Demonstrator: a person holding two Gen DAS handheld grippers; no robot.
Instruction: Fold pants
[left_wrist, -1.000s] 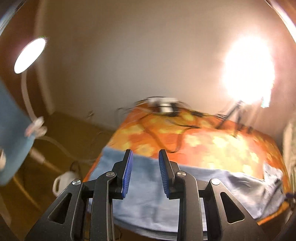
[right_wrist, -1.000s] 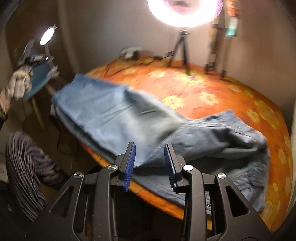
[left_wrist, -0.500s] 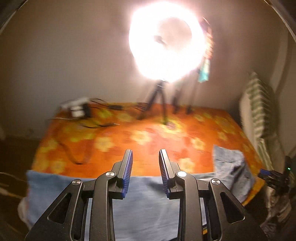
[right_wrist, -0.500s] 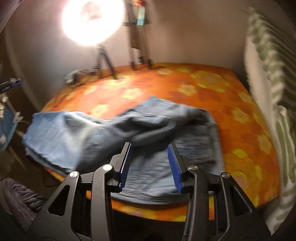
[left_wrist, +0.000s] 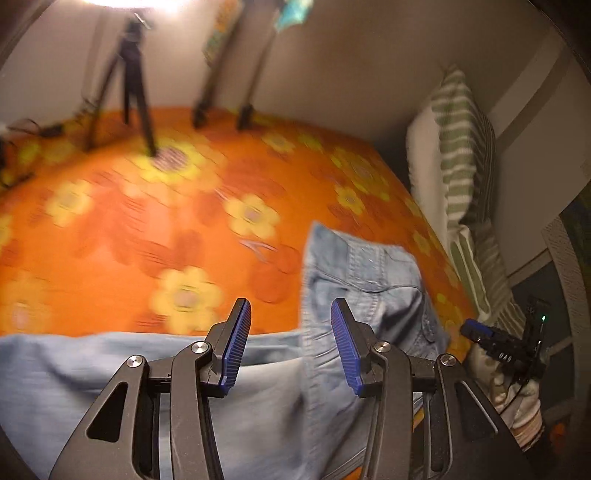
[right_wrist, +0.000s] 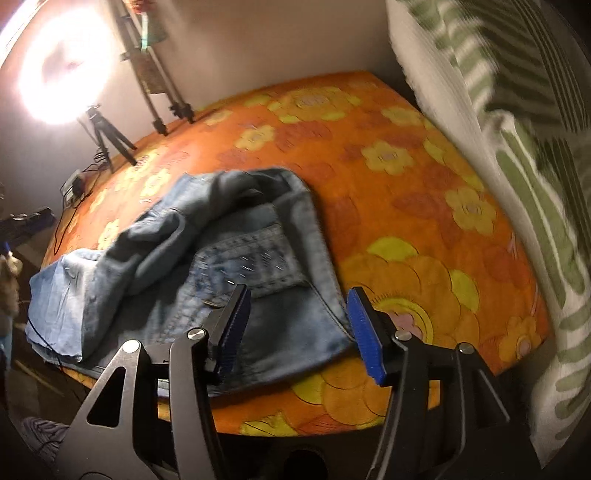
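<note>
Both tools are coming in for a first grasp, so the fold itself looks barely begun. The left tool (left_wrist: 288, 345) and right tool (right_wrist: 295, 325) hold nothing, their blue-padded jaws opening above the pair of light blue denim pants (right_wrist: 236, 280). The pants lie rumpled along the near edge of the bed with the orange flowered cover (right_wrist: 406, 177), waistband end bunched toward its near right corner beside the green-striped pillow (left_wrist: 461, 140), legs trailing left. The next move likely calls for pinching the waistband at two points and pulling the cloth flat.
</note>
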